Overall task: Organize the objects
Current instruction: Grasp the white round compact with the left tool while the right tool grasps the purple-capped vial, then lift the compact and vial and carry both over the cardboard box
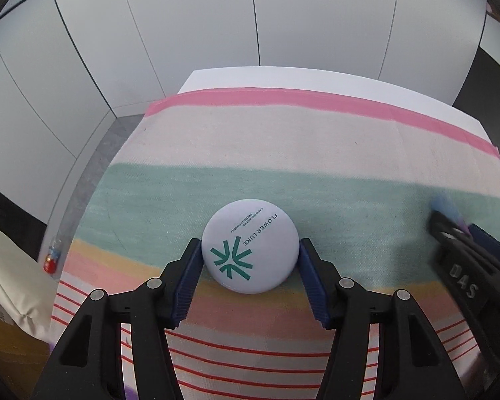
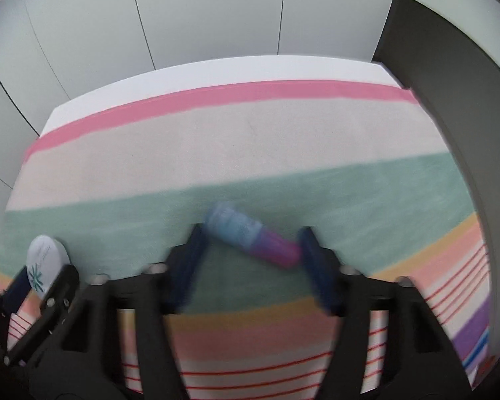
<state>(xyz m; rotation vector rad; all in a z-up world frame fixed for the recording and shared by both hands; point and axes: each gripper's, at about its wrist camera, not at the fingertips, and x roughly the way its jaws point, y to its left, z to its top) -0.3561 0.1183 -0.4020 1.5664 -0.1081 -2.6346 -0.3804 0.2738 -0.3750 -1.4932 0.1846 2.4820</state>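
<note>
A round white powder compact (image 1: 250, 255) with a green logo and "FLOWER LURE" print sits between the blue pads of my left gripper (image 1: 250, 250), which is shut on it over the striped cloth (image 1: 283, 140). It also shows in the right wrist view (image 2: 45, 260), held by the left gripper (image 2: 41, 275). A blue and purple tube (image 2: 251, 235) lies crosswise between the fingers of my right gripper (image 2: 251, 233), touching both pads; this view is blurred. The right gripper (image 1: 446, 225) shows at the right edge of the left wrist view with the tube's blue end (image 1: 445, 206).
The cloth covers a white table (image 1: 283, 81) set against white wall panels. A cream cushion (image 1: 13, 286) and a small red object (image 1: 51, 260) lie off the table's left edge. A dark panel (image 2: 450, 100) stands at the right.
</note>
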